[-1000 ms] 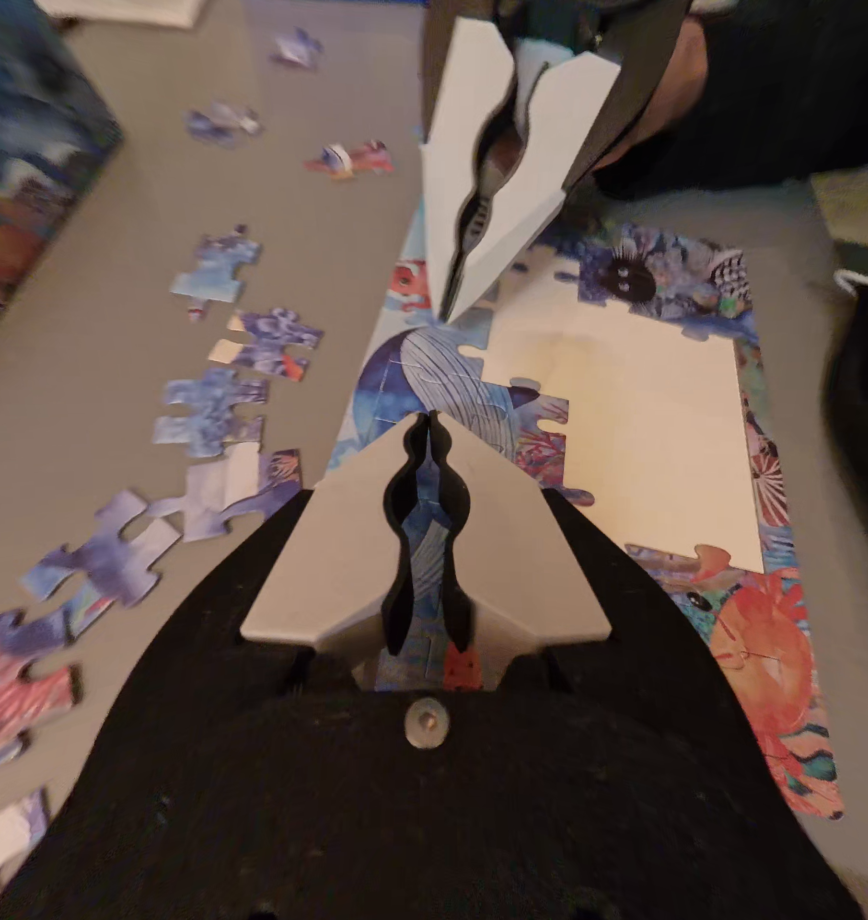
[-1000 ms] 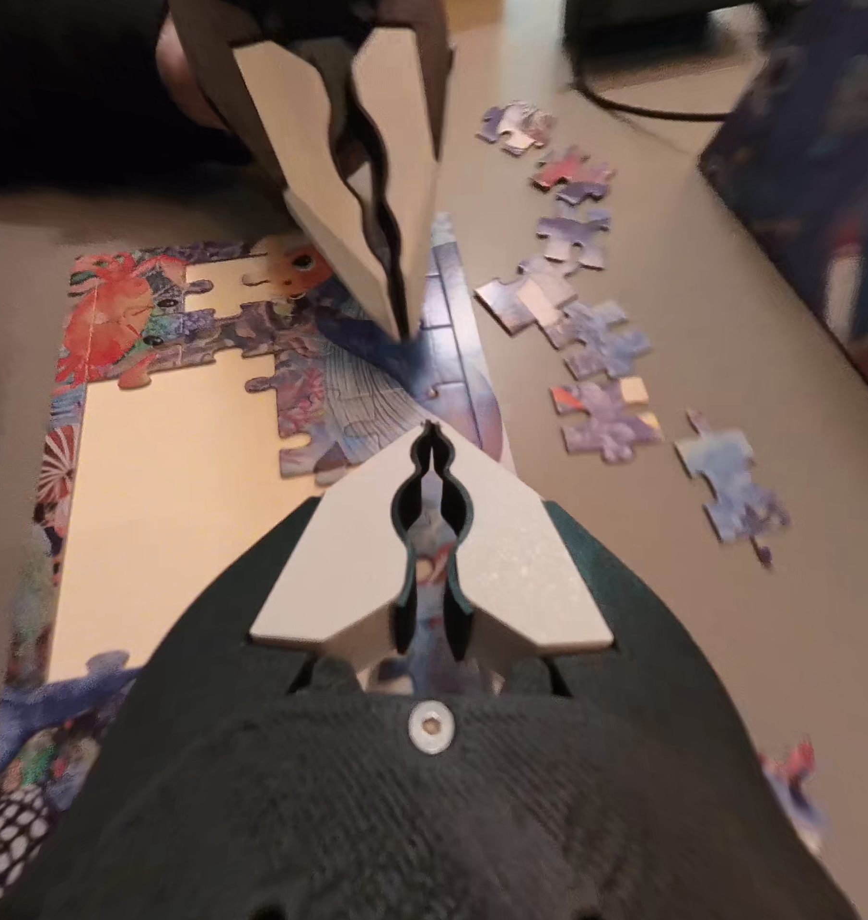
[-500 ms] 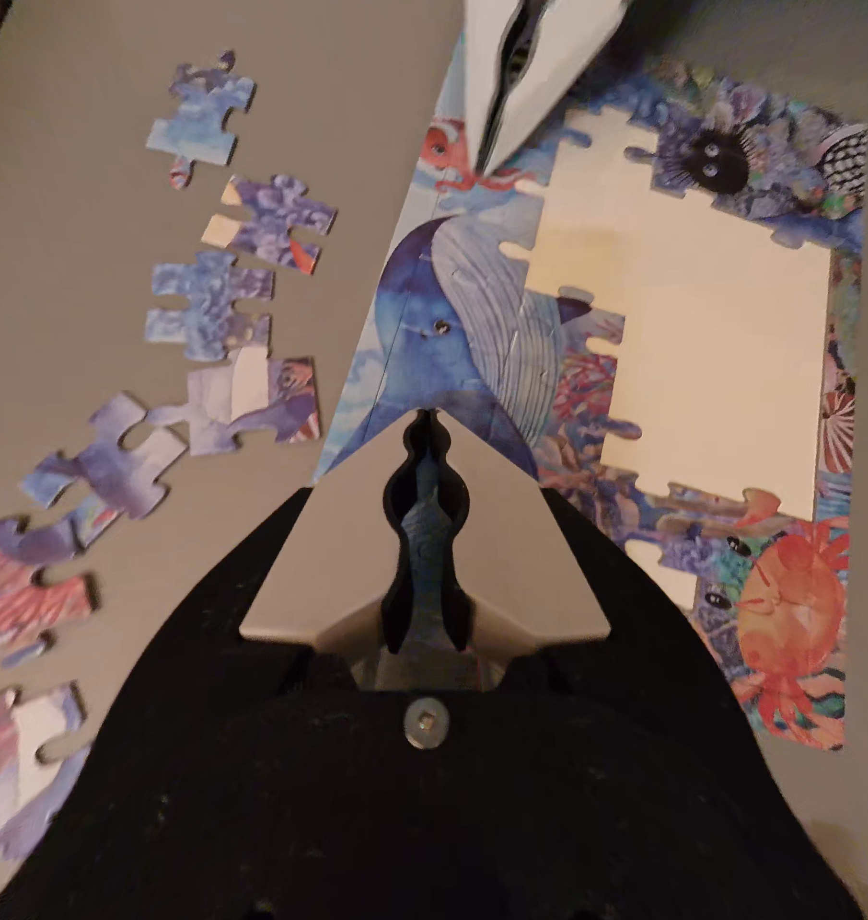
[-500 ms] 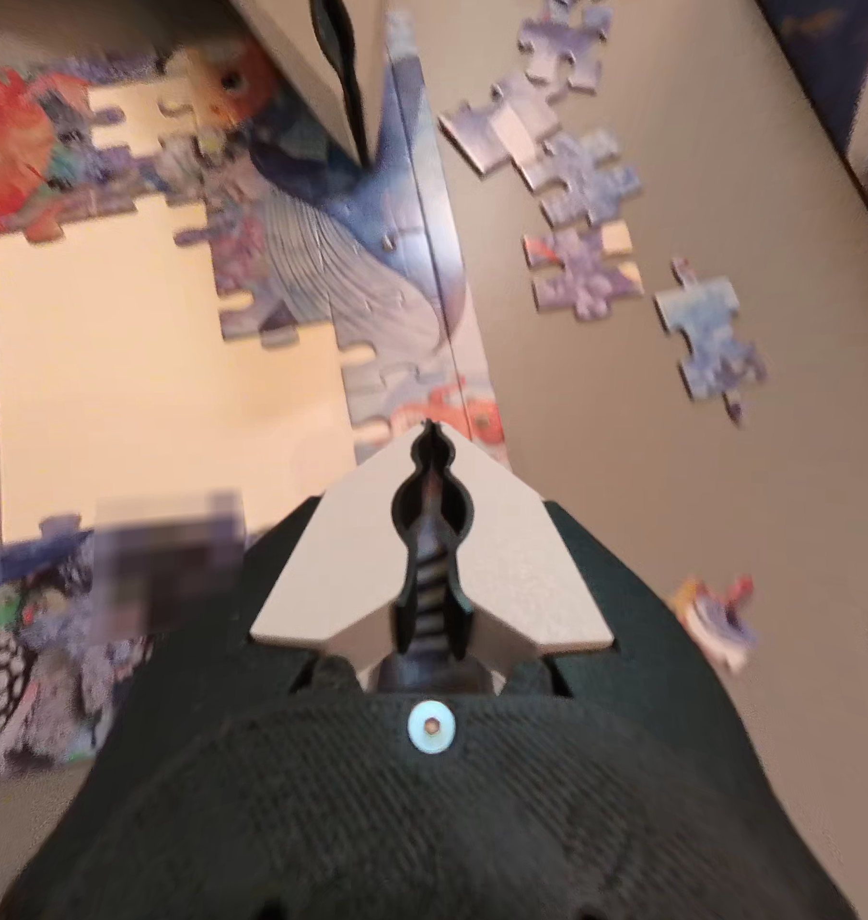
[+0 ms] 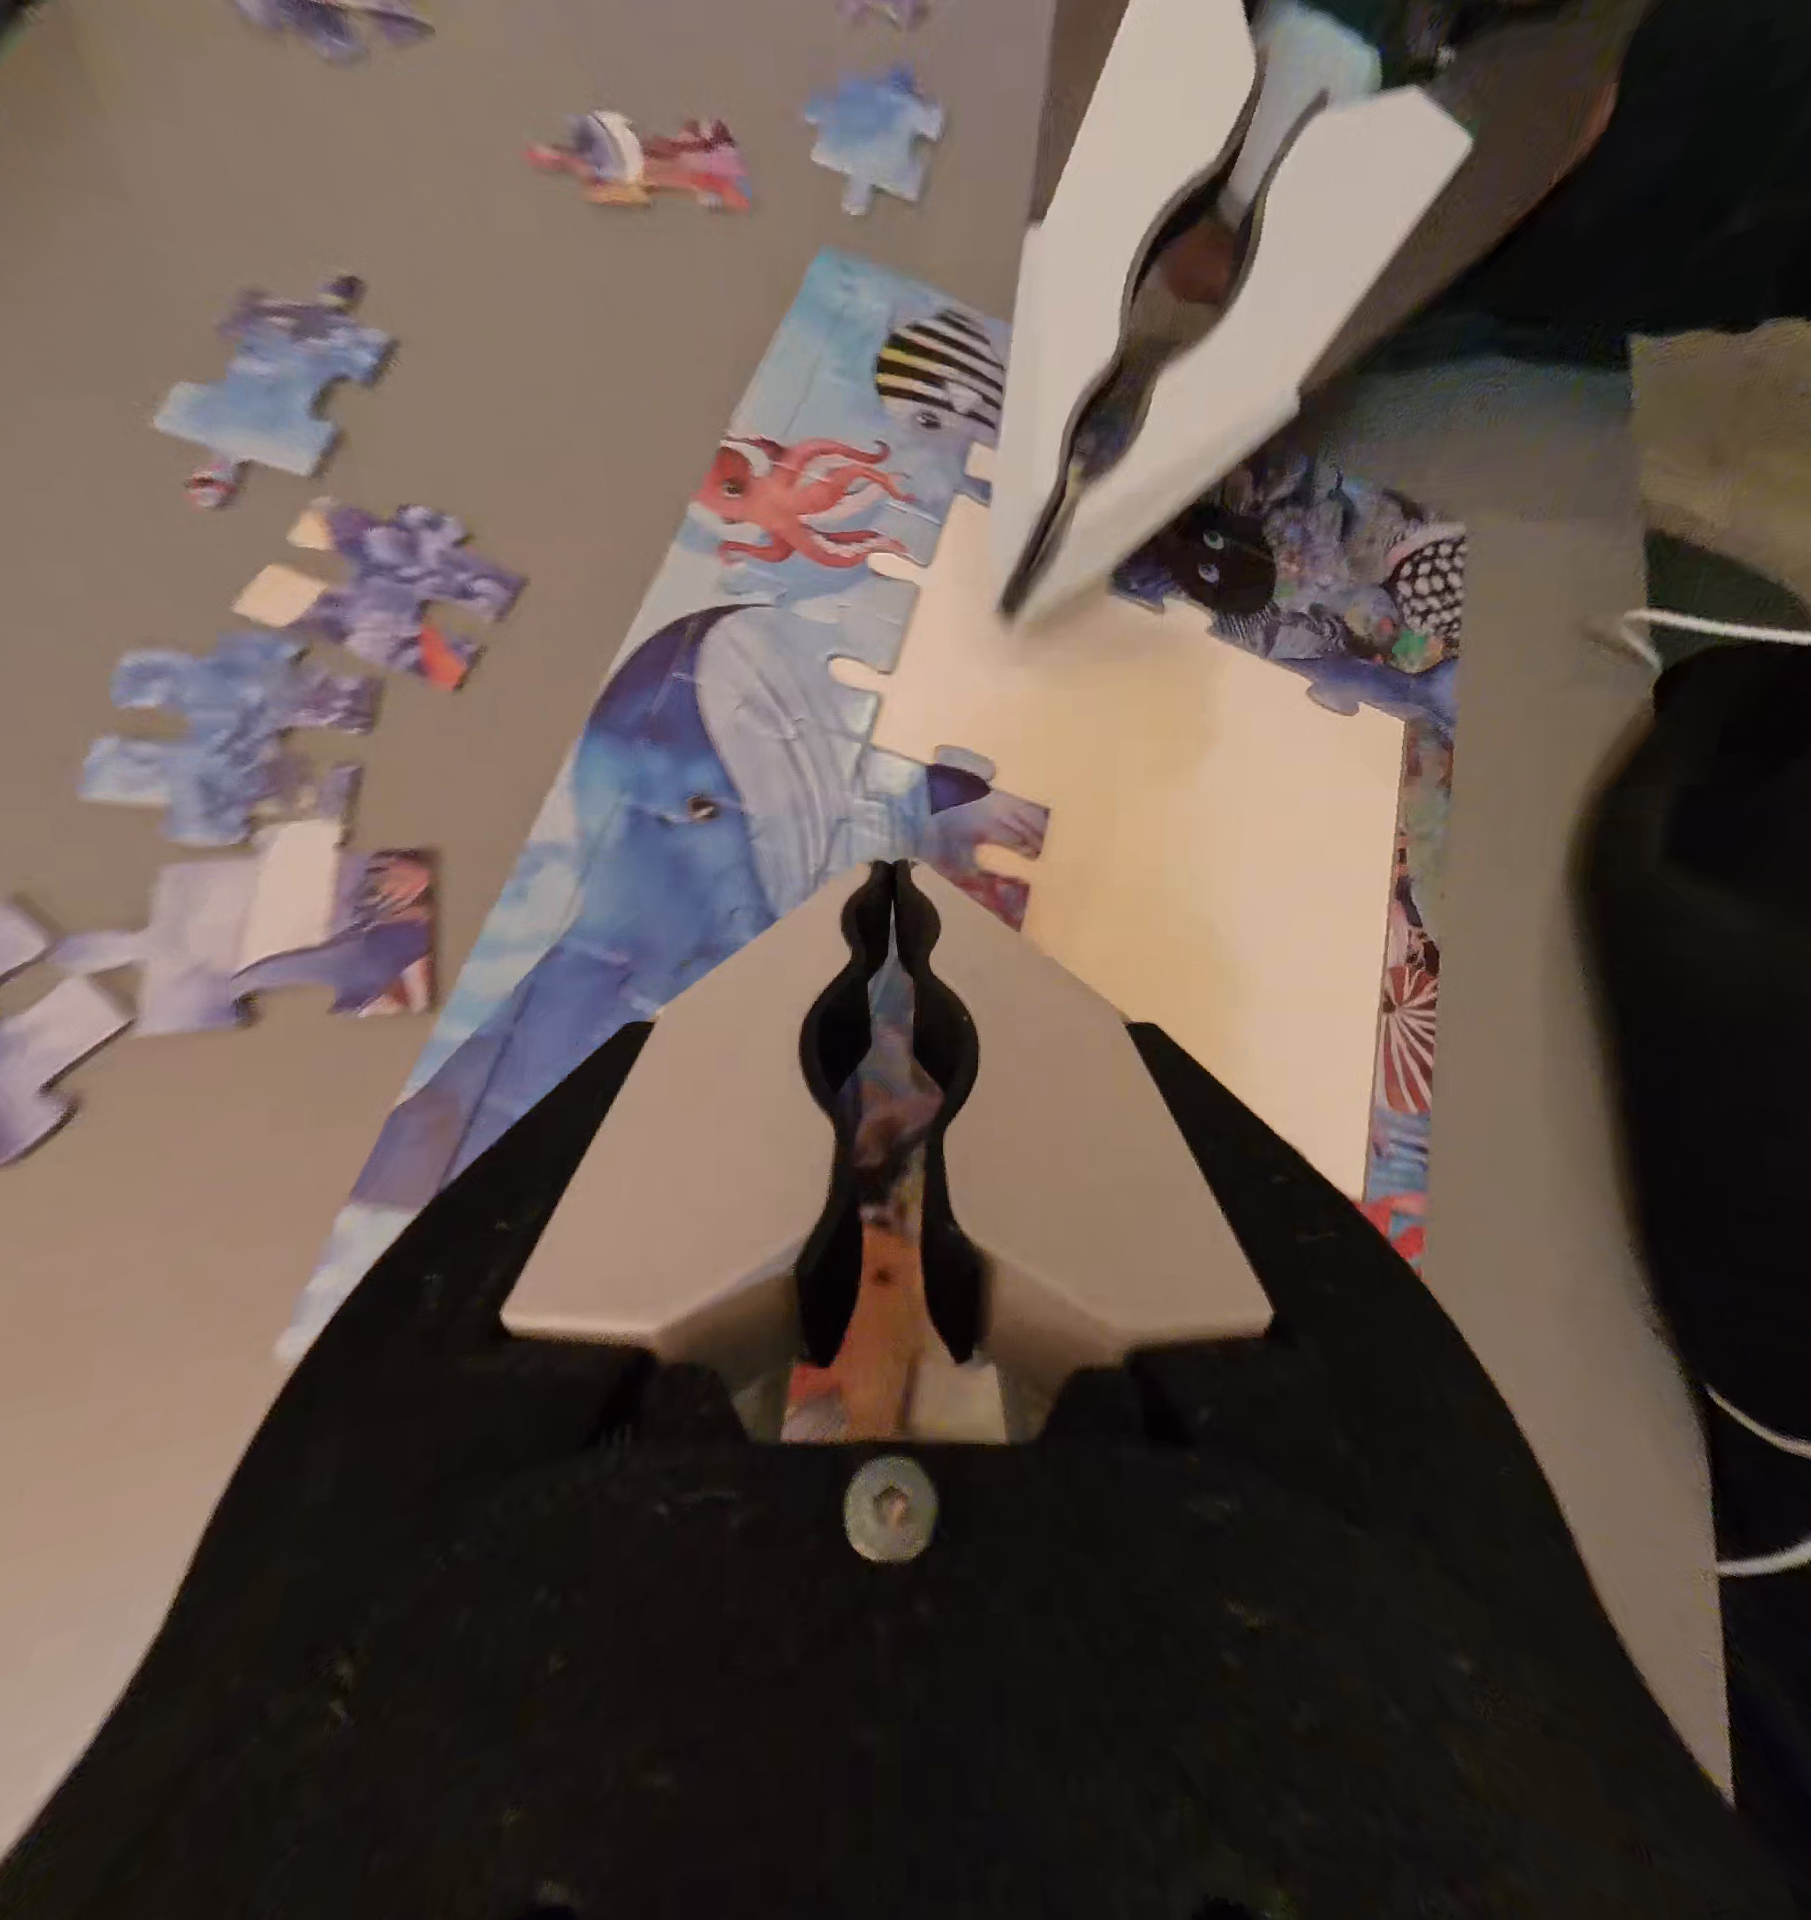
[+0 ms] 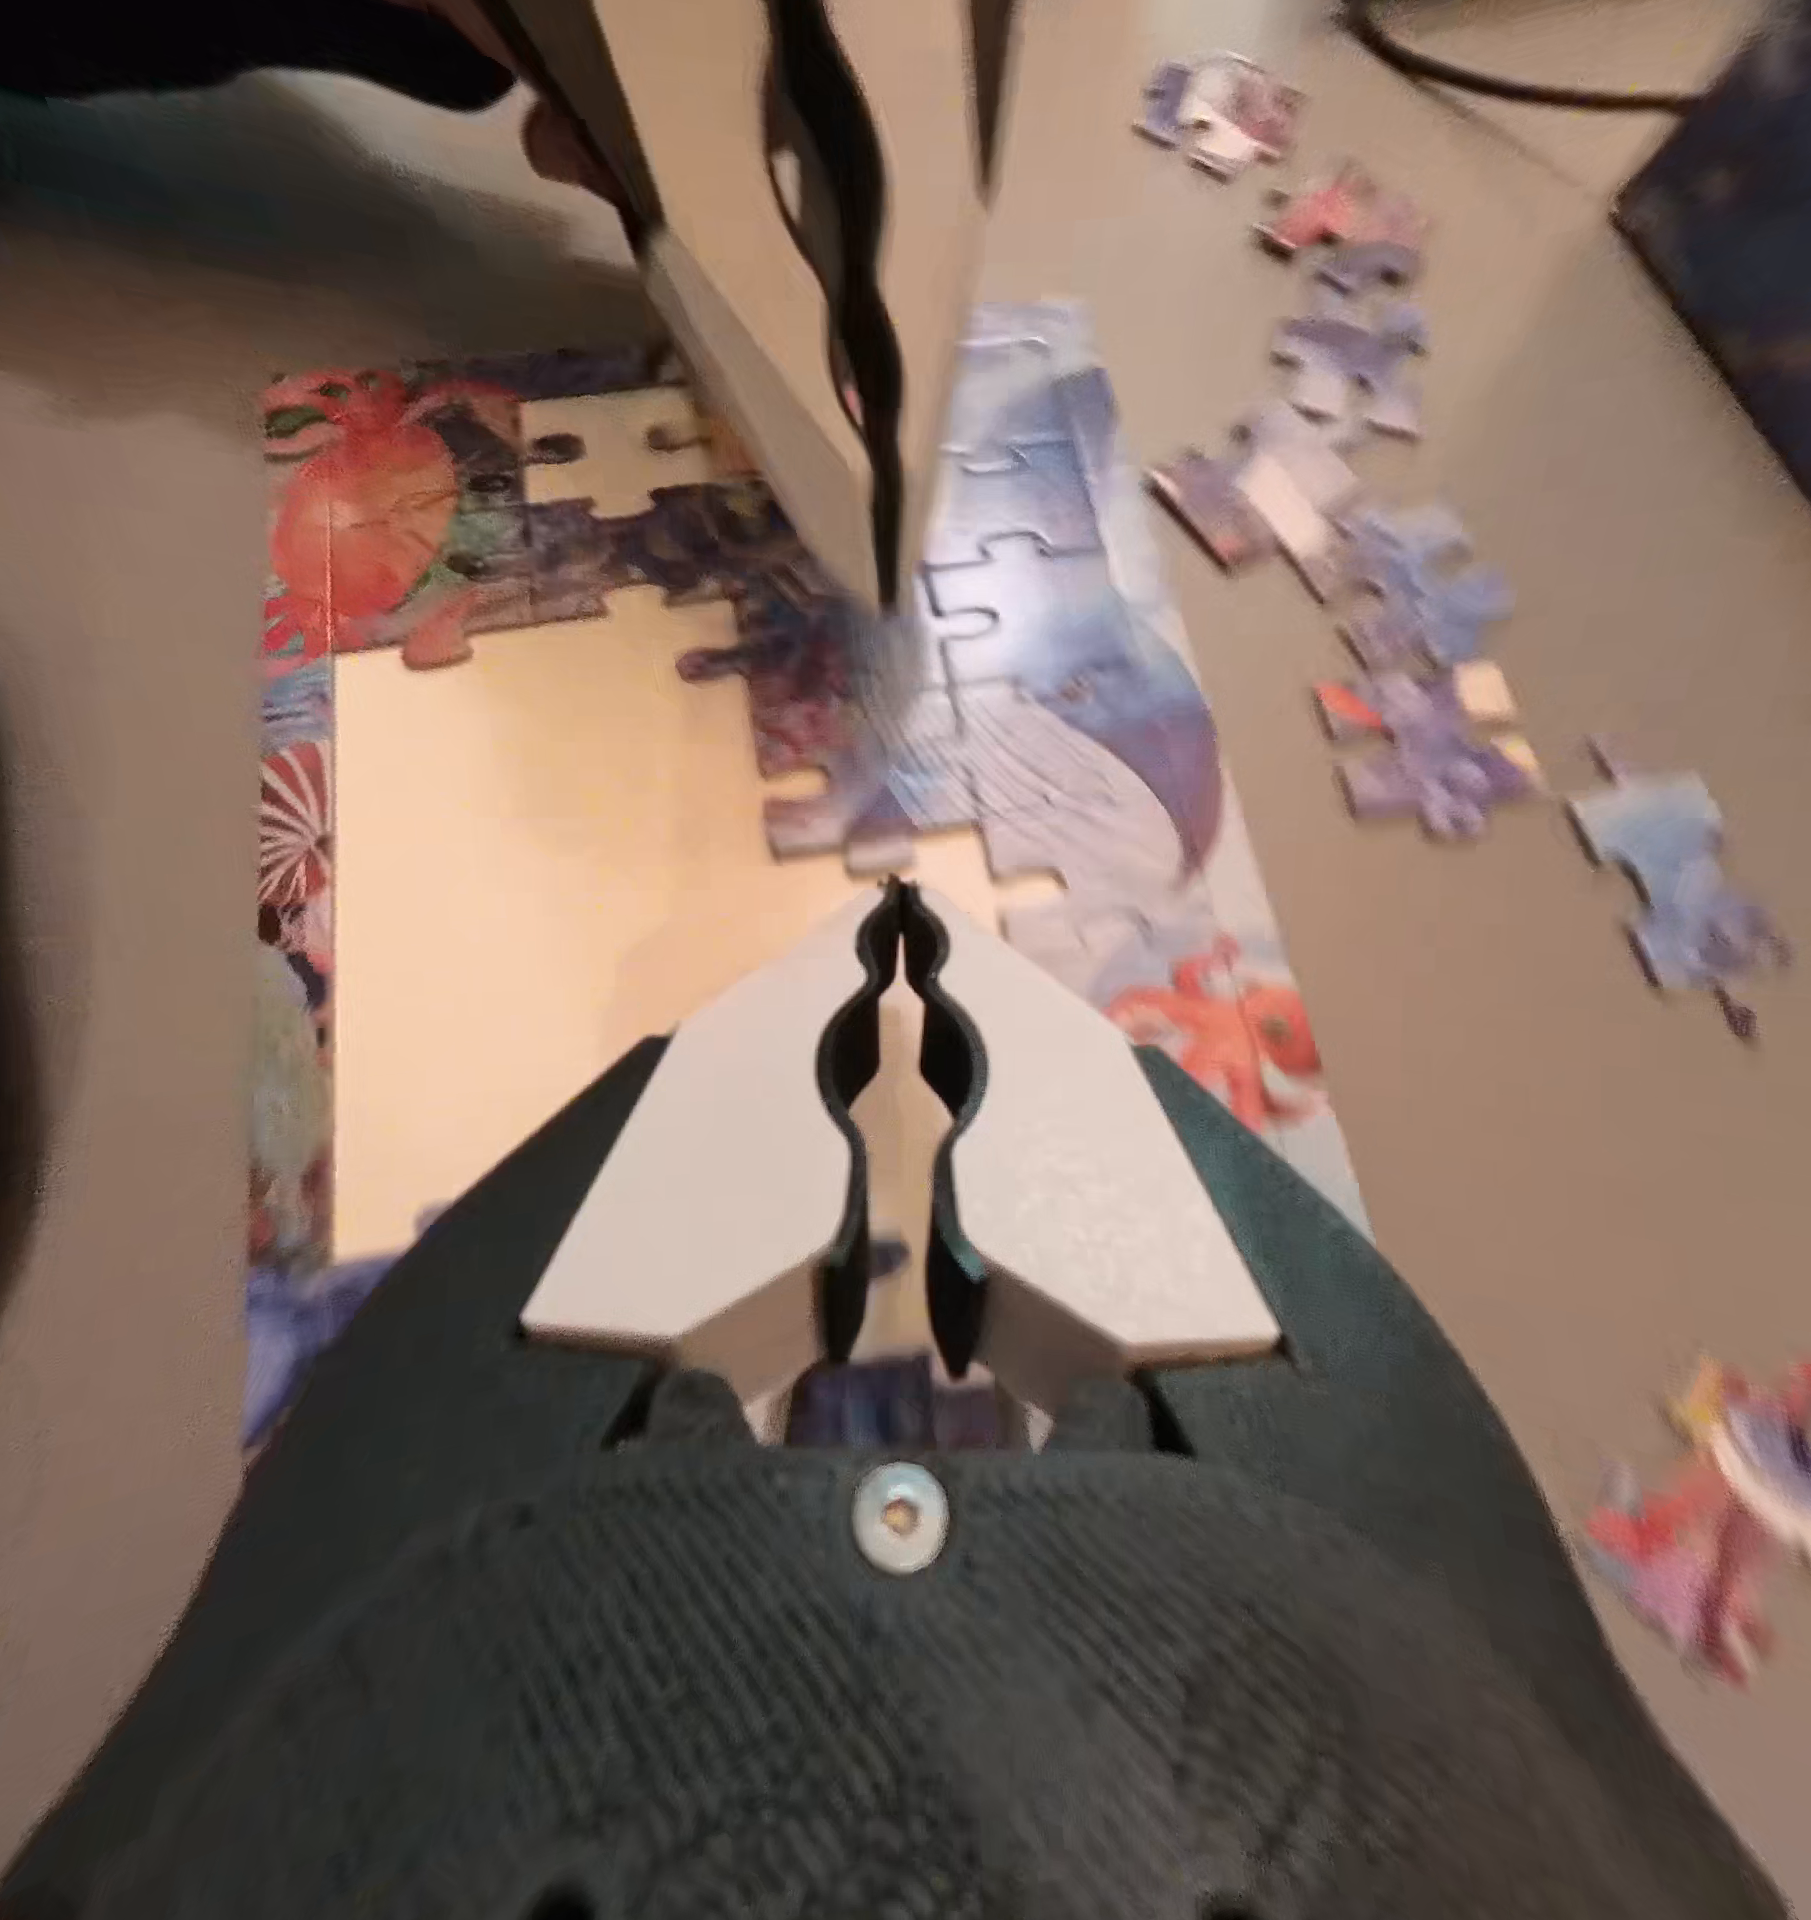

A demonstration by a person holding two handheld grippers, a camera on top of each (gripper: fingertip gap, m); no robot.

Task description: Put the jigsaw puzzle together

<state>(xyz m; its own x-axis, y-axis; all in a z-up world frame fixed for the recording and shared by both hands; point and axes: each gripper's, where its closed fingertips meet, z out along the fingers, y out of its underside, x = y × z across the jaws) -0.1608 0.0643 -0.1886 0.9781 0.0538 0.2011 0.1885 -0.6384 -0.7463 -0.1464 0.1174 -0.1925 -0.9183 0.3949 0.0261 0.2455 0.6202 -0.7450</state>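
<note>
Both the left gripper and the right gripper stood pinched closed and empty over the puzzle board, tips down probably to press fitted pieces flat, while loose pieces waited at nine o'clock.

right claw shifted onto bare board, off the fish
</note>
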